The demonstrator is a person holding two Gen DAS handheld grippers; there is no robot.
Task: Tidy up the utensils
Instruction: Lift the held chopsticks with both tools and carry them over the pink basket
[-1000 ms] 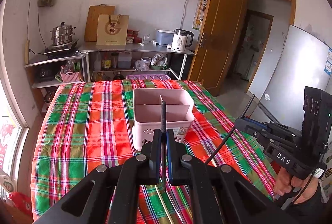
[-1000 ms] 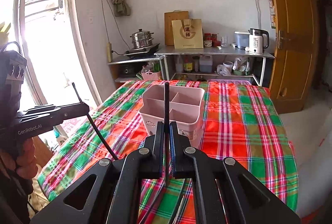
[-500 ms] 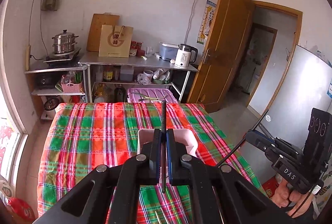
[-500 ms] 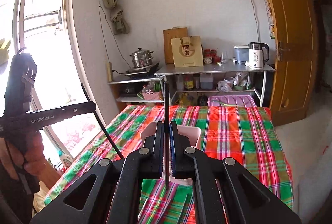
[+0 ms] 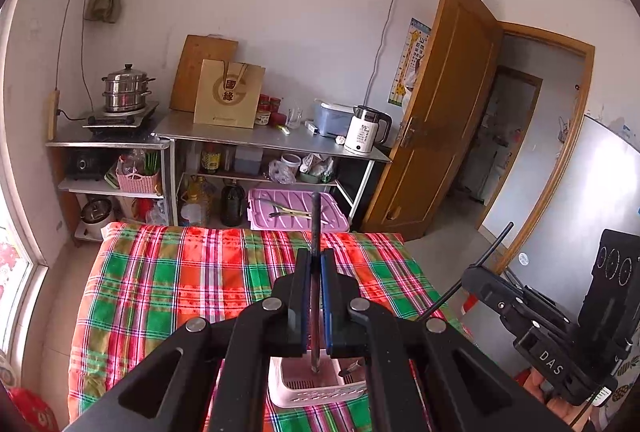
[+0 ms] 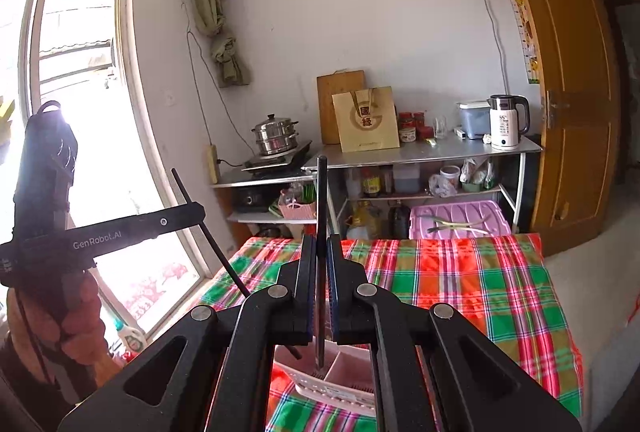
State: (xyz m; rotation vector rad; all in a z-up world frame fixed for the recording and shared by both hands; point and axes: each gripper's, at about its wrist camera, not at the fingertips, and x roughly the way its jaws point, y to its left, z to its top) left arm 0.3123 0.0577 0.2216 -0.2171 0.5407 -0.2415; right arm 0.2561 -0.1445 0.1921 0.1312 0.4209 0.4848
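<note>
While you hold both tools high, left tool (image 5: 316, 296) pinches thin dark stick (image 5: 315, 228), right tool (image 6: 320, 288) another (image 6: 321, 199); pink divided caddy (image 5: 316, 388) sits below on plaid bench (image 5: 168, 280), far cloth bare, edges well apart.

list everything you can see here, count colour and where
chopstick: 2, dark, one clamped upright in each gripper
utensil caddy: 1, pink, on table below grippers
tablecloth: 1, red-green plaid, covers table
storage lid: 1, lilac, on floor past table
steamer pot: 1, steel, on left shelf
kettle: 1, white, on counter
paper bag: 1, tan, on counter
door: 1, brown, open, right
left gripper: 1, black, shut on chopstick
right gripper: 1, black, shut on chopstick
</note>
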